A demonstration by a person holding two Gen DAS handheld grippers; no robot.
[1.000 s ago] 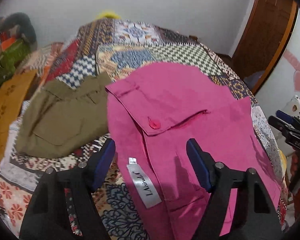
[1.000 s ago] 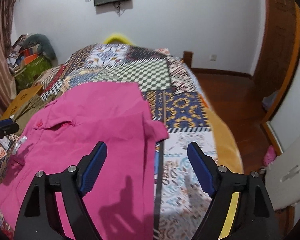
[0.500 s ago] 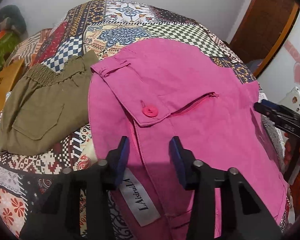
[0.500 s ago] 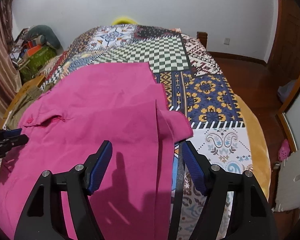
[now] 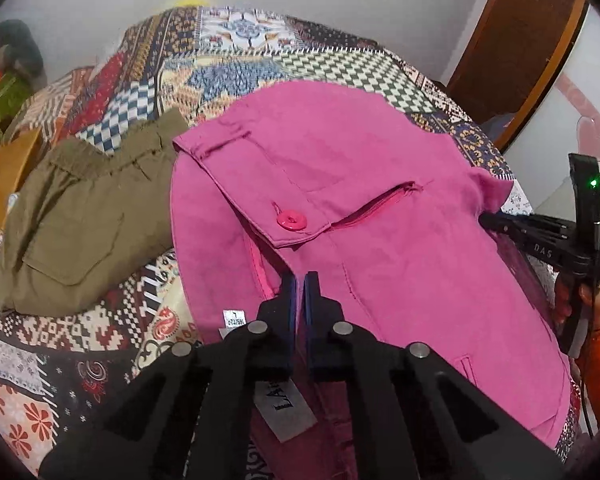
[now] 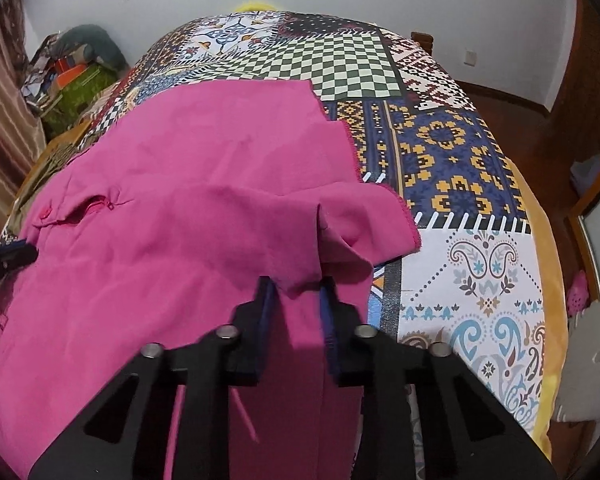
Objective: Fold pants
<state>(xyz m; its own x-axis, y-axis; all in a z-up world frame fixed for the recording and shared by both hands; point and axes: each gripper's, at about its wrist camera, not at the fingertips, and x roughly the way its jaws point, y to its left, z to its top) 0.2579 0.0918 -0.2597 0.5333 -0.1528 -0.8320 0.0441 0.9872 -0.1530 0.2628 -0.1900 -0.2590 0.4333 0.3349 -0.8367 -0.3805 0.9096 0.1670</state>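
Pink pants lie spread on the patterned bedspread, waistband with a pink button toward the left. My left gripper is shut on the pants' waistband edge near the white label. In the right wrist view the pink pants cover the left half of the bed. My right gripper has closed to a narrow gap on a fold of the pants' near edge by the hem. The right gripper also shows at the right of the left wrist view.
Folded olive-green pants lie on the bed left of the pink ones. Cardboard box and clutter sit at the far left. The bed's yellow edge and wooden floor lie to the right.
Both grippers moved down onto the near edge of the pink pants and closed from wide open, the left on the waistband, the right on the hem-side fold.
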